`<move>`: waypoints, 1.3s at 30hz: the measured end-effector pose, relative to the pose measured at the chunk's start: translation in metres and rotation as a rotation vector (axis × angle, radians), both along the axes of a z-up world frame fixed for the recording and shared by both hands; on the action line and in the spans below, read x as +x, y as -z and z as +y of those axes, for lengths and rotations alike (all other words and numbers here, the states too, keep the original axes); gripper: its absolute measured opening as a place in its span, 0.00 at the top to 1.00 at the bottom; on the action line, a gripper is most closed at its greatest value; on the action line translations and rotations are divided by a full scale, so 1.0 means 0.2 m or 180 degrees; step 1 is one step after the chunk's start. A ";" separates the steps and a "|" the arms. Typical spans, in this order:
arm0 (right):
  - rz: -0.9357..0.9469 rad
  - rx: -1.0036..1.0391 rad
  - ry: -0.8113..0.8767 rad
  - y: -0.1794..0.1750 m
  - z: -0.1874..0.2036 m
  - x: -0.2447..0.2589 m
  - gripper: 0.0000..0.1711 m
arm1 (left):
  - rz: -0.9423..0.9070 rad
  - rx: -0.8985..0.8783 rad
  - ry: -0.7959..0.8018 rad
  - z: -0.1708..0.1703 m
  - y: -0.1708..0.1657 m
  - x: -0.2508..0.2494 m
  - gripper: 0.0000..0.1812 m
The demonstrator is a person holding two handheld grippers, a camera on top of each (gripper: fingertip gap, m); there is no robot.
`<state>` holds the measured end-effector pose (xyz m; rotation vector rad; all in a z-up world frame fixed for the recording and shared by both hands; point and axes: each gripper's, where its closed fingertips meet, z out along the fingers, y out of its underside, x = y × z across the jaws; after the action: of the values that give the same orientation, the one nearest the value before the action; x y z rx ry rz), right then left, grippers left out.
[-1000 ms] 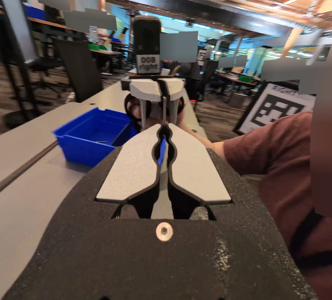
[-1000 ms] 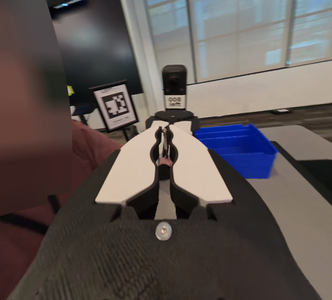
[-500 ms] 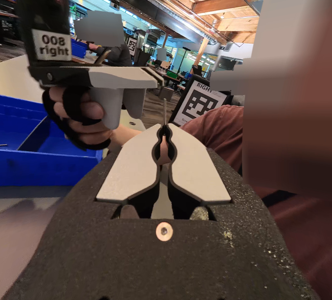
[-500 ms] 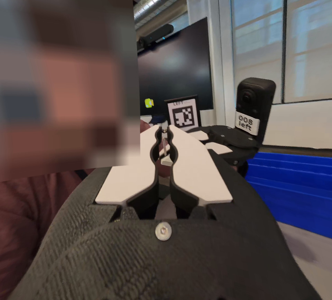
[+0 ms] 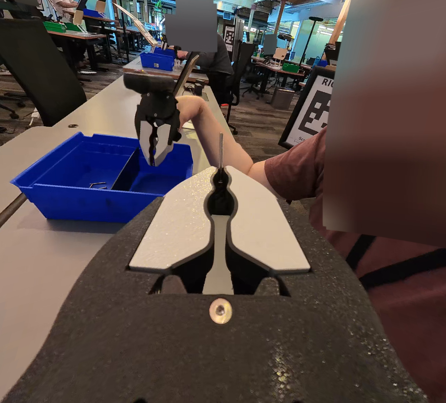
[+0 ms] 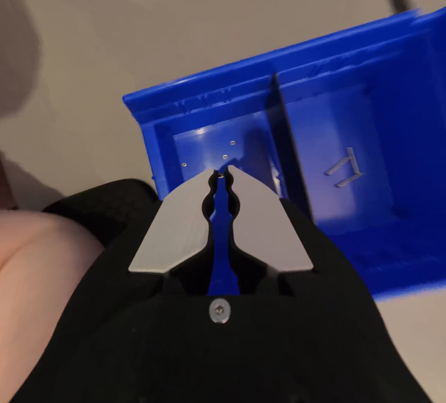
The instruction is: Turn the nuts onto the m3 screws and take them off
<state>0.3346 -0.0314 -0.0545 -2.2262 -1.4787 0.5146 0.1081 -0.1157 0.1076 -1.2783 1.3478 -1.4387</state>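
The left gripper (image 5: 220, 170) is clamping a bare screw (image 5: 220, 149); the right gripper (image 6: 220, 171), pinching a nut (image 6: 220, 175), is hanging over the bin (image 6: 337, 58); three nuts (image 6: 225, 156) are lying loose.

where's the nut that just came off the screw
Small silver nut sits pinched at the right tongs' tips, above the blue plastic bin's nut compartment, near three loose nuts.

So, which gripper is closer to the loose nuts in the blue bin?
Right. The right gripper points down over the nuts in the blue bin; the left gripper stays outside, holding a screw.
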 end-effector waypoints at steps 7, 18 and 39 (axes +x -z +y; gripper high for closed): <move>-0.0135 -0.0545 0.0028 0.15 -0.02 -0.01 0.93 | 0.0016 -0.0039 -0.0025 0.02 0.01 0.00 0.99; 0.0653 0.0442 -0.0344 -0.22 0.02 -0.22 0.87 | 0.0152 0.0084 -0.0325 0.09 0.08 0.04 0.99; 0.3002 0.0474 -0.1246 -0.83 -0.20 -1.23 0.98 | -0.0068 0.0096 -0.0780 0.20 0.05 0.03 0.99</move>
<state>0.0889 -0.0718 0.1124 -1.2356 -1.3173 1.2965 0.1150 -0.0751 0.0967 -1.3529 1.1500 -1.2547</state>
